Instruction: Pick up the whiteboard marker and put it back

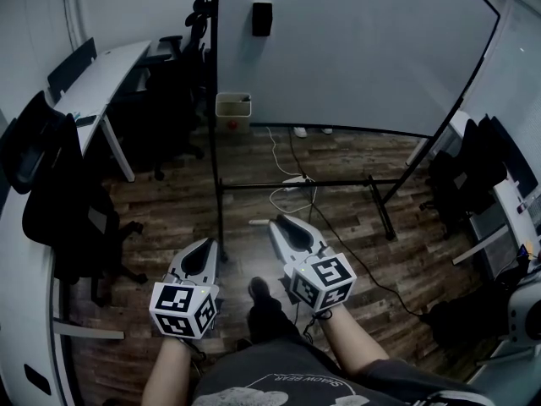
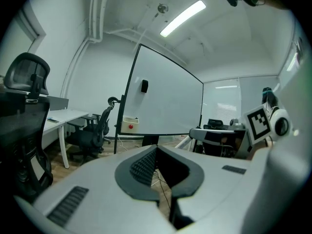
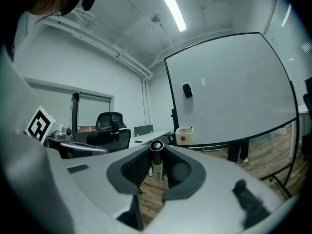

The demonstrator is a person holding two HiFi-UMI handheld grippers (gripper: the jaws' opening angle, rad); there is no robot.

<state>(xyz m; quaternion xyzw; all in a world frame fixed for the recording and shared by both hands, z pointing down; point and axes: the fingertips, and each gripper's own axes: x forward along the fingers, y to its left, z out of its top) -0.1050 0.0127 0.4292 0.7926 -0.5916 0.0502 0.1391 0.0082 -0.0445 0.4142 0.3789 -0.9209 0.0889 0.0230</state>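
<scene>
The whiteboard marker (image 3: pixel 156 164) stands upright between the ribbed pads of my right gripper (image 3: pixel 157 149), which is shut on it, the marker's dark cap end up. In the head view the right gripper (image 1: pixel 282 223) points toward the whiteboard (image 1: pixel 355 49), and a pale end of the marker (image 1: pixel 259 223) sticks out beside its tip. My left gripper (image 1: pixel 205 245) is held level beside it. Its jaws meet at the tip with nothing between them (image 2: pixel 156 148). A small cream tray (image 1: pixel 233 106) with a red dot hangs at the board's lower left corner.
The whiteboard's black stand bars (image 1: pixel 296 184) and loose cables (image 1: pixel 287 194) cross the wooden floor ahead. A white desk (image 1: pixel 101 83) and black office chairs (image 1: pixel 59 201) line the left side. More chairs (image 1: pixel 465 176) stand at right. A black eraser (image 1: pixel 262 18) sits on the board.
</scene>
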